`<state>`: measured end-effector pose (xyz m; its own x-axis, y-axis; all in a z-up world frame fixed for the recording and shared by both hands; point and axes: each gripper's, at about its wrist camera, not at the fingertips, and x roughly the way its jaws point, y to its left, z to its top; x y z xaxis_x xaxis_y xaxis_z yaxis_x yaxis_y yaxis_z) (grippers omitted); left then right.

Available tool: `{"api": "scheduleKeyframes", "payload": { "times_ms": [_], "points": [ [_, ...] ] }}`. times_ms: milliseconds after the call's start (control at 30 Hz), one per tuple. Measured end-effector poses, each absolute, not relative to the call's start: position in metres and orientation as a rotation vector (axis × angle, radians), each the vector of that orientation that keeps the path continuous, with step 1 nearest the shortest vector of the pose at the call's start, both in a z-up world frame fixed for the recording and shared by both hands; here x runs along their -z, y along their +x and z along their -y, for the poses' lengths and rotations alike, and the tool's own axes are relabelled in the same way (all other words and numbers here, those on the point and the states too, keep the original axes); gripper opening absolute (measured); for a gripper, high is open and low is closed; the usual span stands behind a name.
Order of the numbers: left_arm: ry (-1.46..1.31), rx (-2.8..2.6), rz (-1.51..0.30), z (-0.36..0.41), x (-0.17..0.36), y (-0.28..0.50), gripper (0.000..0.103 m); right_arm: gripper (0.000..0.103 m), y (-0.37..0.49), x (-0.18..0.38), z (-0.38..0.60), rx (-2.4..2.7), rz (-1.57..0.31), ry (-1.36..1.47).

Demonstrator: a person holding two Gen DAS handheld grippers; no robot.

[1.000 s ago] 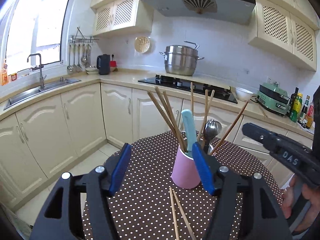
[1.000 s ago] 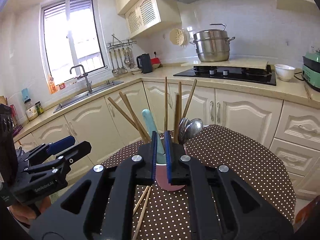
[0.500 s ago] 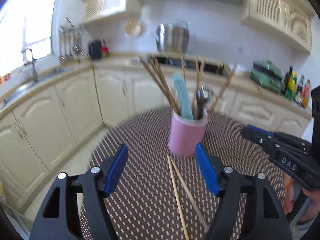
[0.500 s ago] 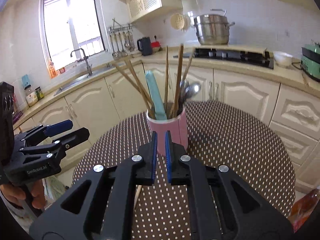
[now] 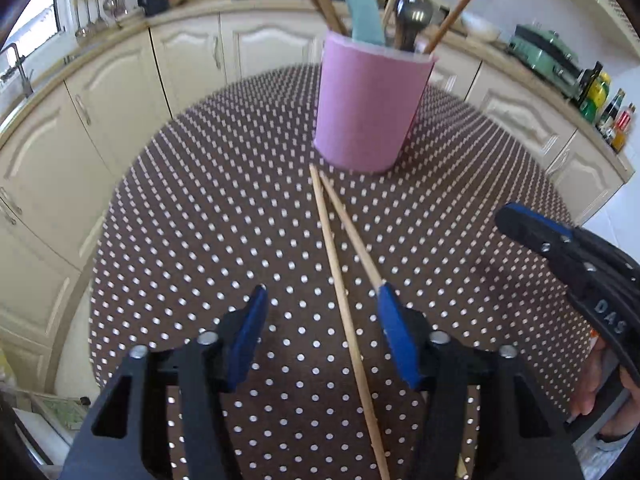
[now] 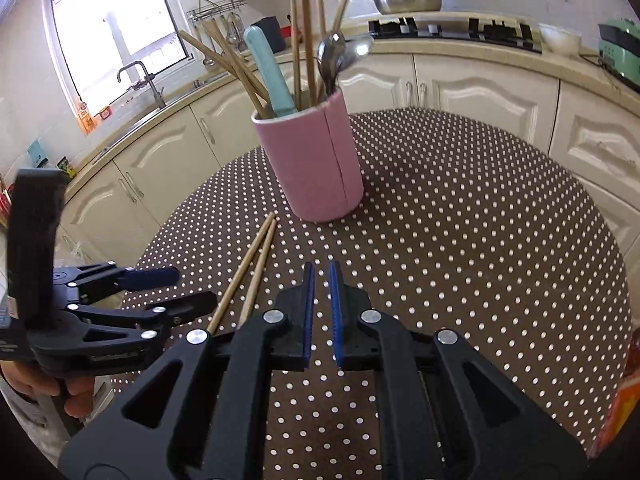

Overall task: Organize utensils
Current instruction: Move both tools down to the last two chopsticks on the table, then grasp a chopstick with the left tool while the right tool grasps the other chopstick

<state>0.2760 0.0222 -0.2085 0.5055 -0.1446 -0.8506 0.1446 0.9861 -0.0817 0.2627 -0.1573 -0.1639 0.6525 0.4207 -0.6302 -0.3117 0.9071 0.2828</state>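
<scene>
Wooden chopsticks [image 5: 340,268], two of them, are lying loose on the dotted tablecloth [image 5: 208,208], their far tips nearly touching the foot of the pink holder [image 5: 368,108], and these look like the only pieces you are still needing to put away. Most of the job is looking finished already: the holder is standing upright near the middle of the table and is carrying several other chopsticks, a pale blue handle [image 6: 266,72] and a couple of metal spoons [image 6: 340,56], all leaning out of its rim.

You are bringing the left gripper [image 5: 322,324] down over the loose pair, and its jaws are closing at this moment. One chopstick is running between the blue pads [image 5: 248,336]; the other is passing under or against the right-hand pad, and nothing is being squeezed yet, so neither stick is lifted.

Your right gripper [image 6: 322,312] is hovering just beside the pair, on their right as its own camera sees them, with its pads drawn almost together and nothing between them.

Judging from this, you are working on the last pickup: grasping, raising and dropping both sticks into the holder is what is remaining.
</scene>
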Motion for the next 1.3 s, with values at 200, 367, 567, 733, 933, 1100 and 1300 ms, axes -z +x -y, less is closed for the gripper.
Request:
{"api": "scheduleKeyframes", "payload": {
  "times_ms": [200,367,567,733,933,1100,1300],
  "points": [
    [0.031,0.158,-1.050,-0.014,0.223,0.294,0.050,0.025,0.266,0.177,0.167,-0.405,-0.764,0.198],
    [0.057,0.126,-1.042,-0.005,0.225,0.316,0.038,0.031,0.263,0.185,0.169,-0.414,-0.772,0.209],
    [-0.005,0.140,-1.033,-0.017,0.223,0.325,0.006,0.031,0.266,0.182,0.160,-0.429,-0.789,0.188],
    [-0.054,0.139,-1.016,-0.031,0.224,0.303,0.005,0.031,0.271,0.180,0.134,-0.473,-0.854,0.109],
    [-0.094,0.129,-0.998,-0.043,0.218,0.276,0.005,0.031,0.276,0.180,0.085,-0.556,-0.975,-0.035],
    [-0.113,0.128,-0.980,-0.053,0.213,0.263,0.006,0.031,0.289,0.184,0.053,-0.570,-1.071,-0.132],
    [-0.133,0.140,-0.972,-0.055,0.210,0.257,0.006,0.026,0.297,0.184,0.020,-0.532,-1.121,-0.288]
  ]
}}
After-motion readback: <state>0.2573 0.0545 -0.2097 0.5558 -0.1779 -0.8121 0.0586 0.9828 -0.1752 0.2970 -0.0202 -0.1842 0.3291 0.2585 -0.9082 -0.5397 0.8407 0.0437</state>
